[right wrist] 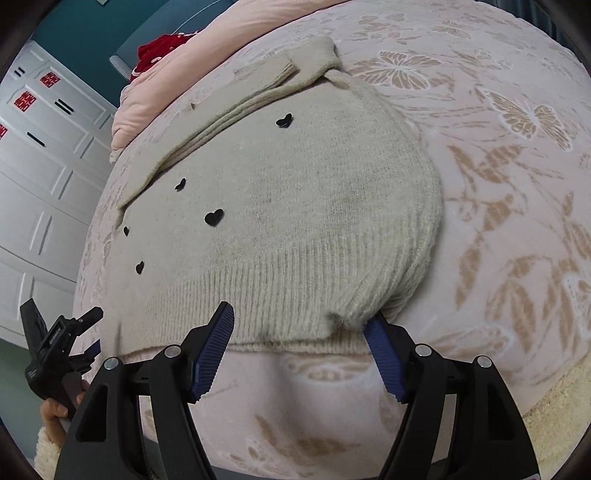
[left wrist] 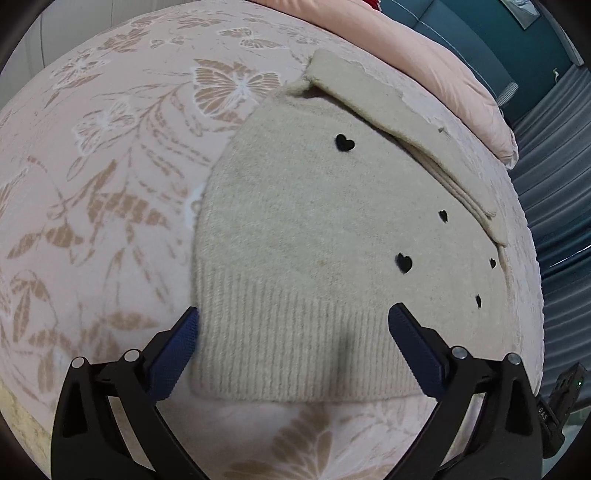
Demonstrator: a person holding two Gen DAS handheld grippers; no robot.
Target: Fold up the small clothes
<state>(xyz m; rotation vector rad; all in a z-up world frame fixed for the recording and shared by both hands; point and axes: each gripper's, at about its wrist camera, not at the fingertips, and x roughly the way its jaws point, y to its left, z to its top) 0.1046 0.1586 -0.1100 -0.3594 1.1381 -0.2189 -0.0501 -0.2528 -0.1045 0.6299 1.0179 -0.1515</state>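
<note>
A small beige knitted sweater (left wrist: 317, 221) with black hearts lies flat on a pink butterfly-patterned bedspread (left wrist: 110, 155). One sleeve (left wrist: 399, 122) is folded across its far side. My left gripper (left wrist: 293, 315) stands open over the ribbed hem, one pad at the sweater's left edge and the other on the knit. In the right wrist view the same sweater (right wrist: 295, 192) shows with its hem's right corner (right wrist: 354, 314) bunched up. My right gripper (right wrist: 299, 317) is open astride that hem, with the bunched corner against its right pad. The left gripper (right wrist: 59, 343) shows at lower left, held by a hand (right wrist: 55, 410).
A pink quilt (left wrist: 461, 74) is heaped along the far side of the bed, with a red cloth (right wrist: 162, 51) on it. White cupboard doors (right wrist: 44, 166) and a teal wall (right wrist: 92, 33) stand beyond. A cream fleecy edge (right wrist: 554, 413) borders the bedspread near me.
</note>
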